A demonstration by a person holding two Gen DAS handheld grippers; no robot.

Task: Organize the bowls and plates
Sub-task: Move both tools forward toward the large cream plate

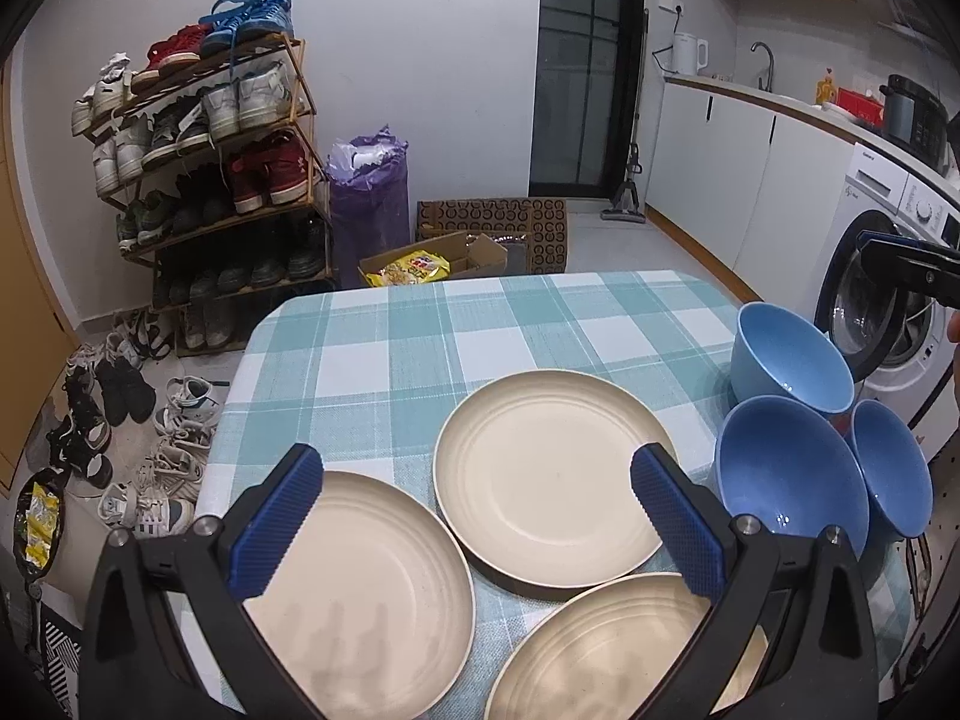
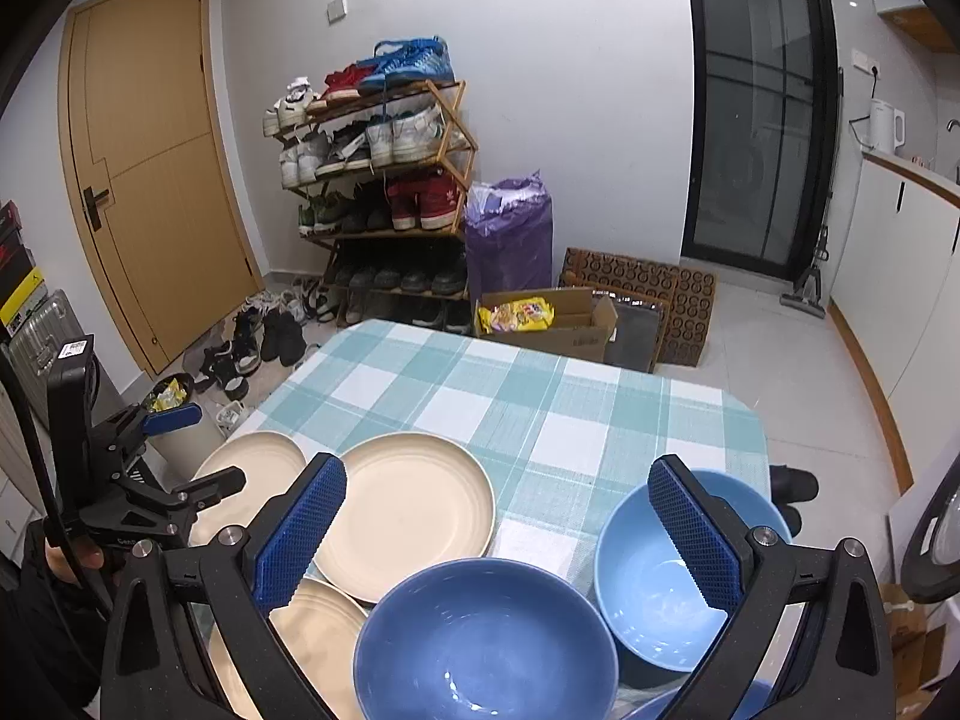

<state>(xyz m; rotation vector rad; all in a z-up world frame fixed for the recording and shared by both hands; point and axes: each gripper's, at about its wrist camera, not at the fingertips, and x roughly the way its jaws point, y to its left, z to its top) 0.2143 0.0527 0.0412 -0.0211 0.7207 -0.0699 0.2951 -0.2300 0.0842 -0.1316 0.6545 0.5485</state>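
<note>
**Plates and bowls laid out on the checked table**

Plates are seen on the near left of the table [image 1: 420, 330], which is covered by a blue and white checked cloth. Three cream plates are laid there: a left plate [image 1: 372, 588], a far plate [image 1: 552, 480] and a near plate [image 1: 606, 648]. The far plate's near rim is laid a little over the near plate.

Three blue bowls are set close together at the right side. A light bowl [image 1: 792, 360] is found farthest away. A dark bowl [image 1: 792, 474] is placed nearer, and a third bowl [image 1: 894, 468] is seen just right of it at the table's edge.

The left gripper [image 1: 477, 516] is held above the plates. Its jaws are spread wide and nothing is held between them. The right gripper [image 2: 498, 534] is held above the bowls. Its jaws are spread wide too, with nothing pinched.

A shoe rack [image 2: 384, 192] and a purple bag [image 2: 510, 234] are seen by the far wall.
</note>
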